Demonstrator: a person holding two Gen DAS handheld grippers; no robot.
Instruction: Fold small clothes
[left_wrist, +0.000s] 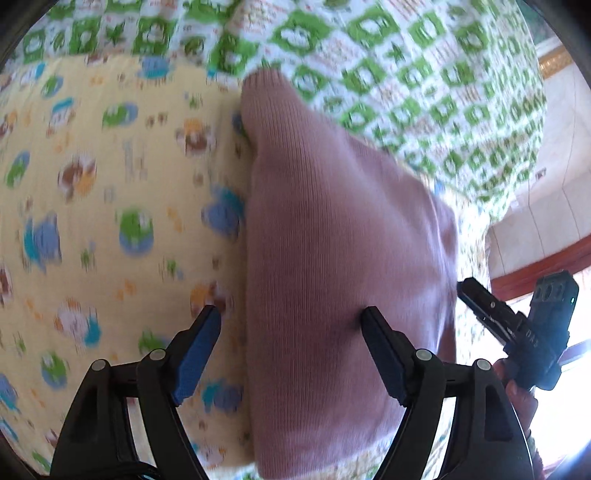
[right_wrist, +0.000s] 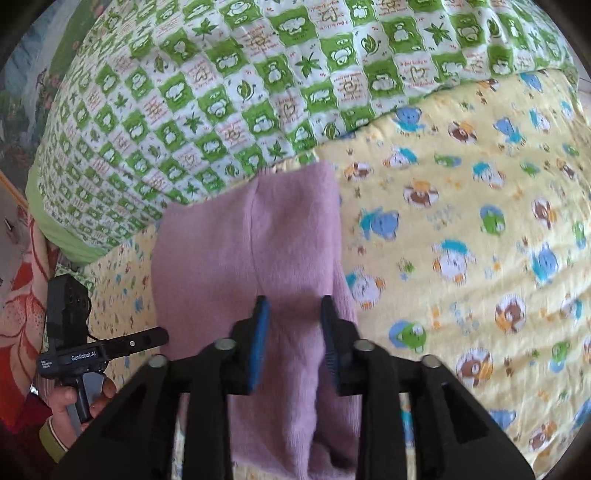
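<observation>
A small pink knit garment (left_wrist: 332, 229) lies on the yellow cartoon-print sheet (left_wrist: 110, 206). It also shows in the right wrist view (right_wrist: 236, 243). My left gripper (left_wrist: 291, 317) is open and hovers over the garment's left edge, one finger over the sheet, the other over the knit. My right gripper (right_wrist: 293, 306) has its jaws partly closed around a raised fold of the garment, with a visible gap between the pads. Each gripper shows in the other's view: the right one at the far right (left_wrist: 517, 325), the left one at the lower left (right_wrist: 110, 347).
A green and white checkered quilt (right_wrist: 221, 92) lies bunched along the far side of the yellow sheet (right_wrist: 480, 240) and touches the garment's top. A red floral blanket (right_wrist: 22, 306) and the bed's edge lie at the left. Floor and wooden trim (left_wrist: 546, 258) show at the right.
</observation>
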